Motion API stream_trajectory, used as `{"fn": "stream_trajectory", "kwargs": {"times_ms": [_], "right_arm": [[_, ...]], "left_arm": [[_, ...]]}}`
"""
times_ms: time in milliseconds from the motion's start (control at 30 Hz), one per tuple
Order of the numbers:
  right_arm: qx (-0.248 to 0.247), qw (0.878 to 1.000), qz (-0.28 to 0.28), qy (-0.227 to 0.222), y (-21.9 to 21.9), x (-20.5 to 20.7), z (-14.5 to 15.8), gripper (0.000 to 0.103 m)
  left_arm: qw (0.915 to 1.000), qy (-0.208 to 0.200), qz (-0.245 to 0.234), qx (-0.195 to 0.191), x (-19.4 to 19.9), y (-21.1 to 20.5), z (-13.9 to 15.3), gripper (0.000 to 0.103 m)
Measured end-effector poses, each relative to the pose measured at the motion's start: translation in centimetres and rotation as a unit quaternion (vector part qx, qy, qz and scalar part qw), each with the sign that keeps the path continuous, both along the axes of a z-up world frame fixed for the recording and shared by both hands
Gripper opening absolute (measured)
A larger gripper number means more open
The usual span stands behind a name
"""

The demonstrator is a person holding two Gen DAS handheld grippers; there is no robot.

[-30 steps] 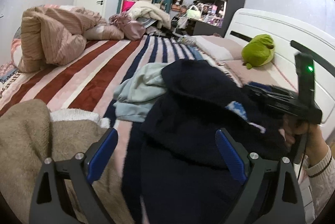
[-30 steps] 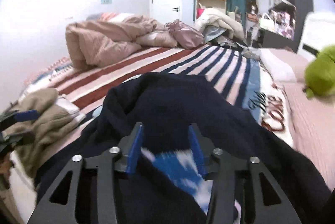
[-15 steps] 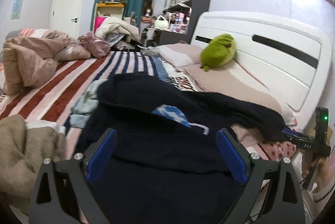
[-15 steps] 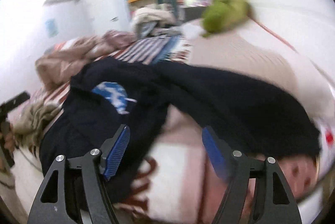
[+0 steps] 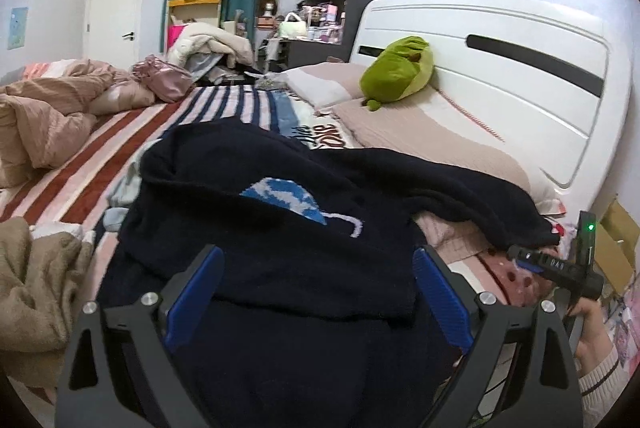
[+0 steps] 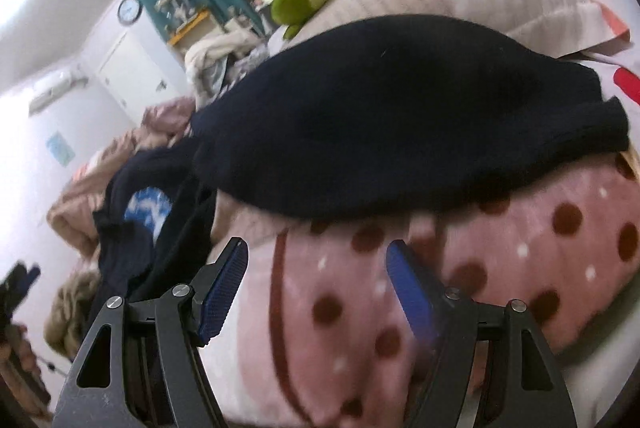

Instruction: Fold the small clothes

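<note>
Since a second ago the right gripper has let go of the dark navy knitted sweater with a blue-and-white patch and swung out to its stretched sleeve. Its jaws now gape wide over a pink blanket with dark red dots, the sleeve lying just ahead of the fingertips, untouched. The left gripper is spread wide above the sweater's body, which fills the space between and ahead of its blue pads. A green plush toy sits far ahead, to the right.
</note>
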State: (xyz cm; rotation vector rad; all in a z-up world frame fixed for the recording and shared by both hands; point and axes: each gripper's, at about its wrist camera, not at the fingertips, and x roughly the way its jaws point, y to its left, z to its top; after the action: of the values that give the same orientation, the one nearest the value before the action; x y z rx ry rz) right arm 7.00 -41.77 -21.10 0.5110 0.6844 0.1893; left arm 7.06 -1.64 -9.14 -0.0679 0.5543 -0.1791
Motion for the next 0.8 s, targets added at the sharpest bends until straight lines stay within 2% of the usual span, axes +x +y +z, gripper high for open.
{"fn": "stream_trajectory", "kwargs": {"times_ms": [67,200,367,433,500,533,600,800], "right_arm": [[0.009,1.0,-0.015,-0.017,-0.4,0.7,0.0,0.069],[0.044,0.998,-0.037,-0.035,-1.6,1.9,-0.3,0.068],[0.085,0.993,-0.059,-0.048,-3.1,2.5,-0.3,0.067],[0.095,0.992,-0.069,-0.049,-3.2,2.8,-0.3,0.053],[0.097,0.991,-0.082,-0.041,-3.8,2.8,-0.3,0.017],[0.096,0.991,-0.09,-0.039,-4.1,2.7,-0.3,0.011],[0.096,0.99,-0.093,-0.046,-4.2,2.4,0.0,0.006],[0.057,0.991,-0.085,-0.083,-3.5,1.3,2.8,0.005]], "left_arm": [[0.9999,-0.002,0.014,0.0,0.0,0.4,0.1,0.102],[0.9997,-0.006,0.02,-0.01,-0.1,1.1,0.3,0.102],[0.9997,-0.007,0.023,-0.003,-0.1,1.3,0.2,0.102],[0.9997,-0.008,0.024,-0.001,-0.1,1.4,0.1,0.102],[0.9997,-0.009,0.023,-0.002,-0.2,1.5,0.1,0.102],[0.9997,-0.009,0.023,-0.004,-0.2,1.6,0.1,0.102],[0.9997,-0.009,0.024,-0.003,-0.2,1.5,0.1,0.102],[0.9995,-0.016,0.028,-0.001,-0.6,1.8,0.4,0.102]]}}
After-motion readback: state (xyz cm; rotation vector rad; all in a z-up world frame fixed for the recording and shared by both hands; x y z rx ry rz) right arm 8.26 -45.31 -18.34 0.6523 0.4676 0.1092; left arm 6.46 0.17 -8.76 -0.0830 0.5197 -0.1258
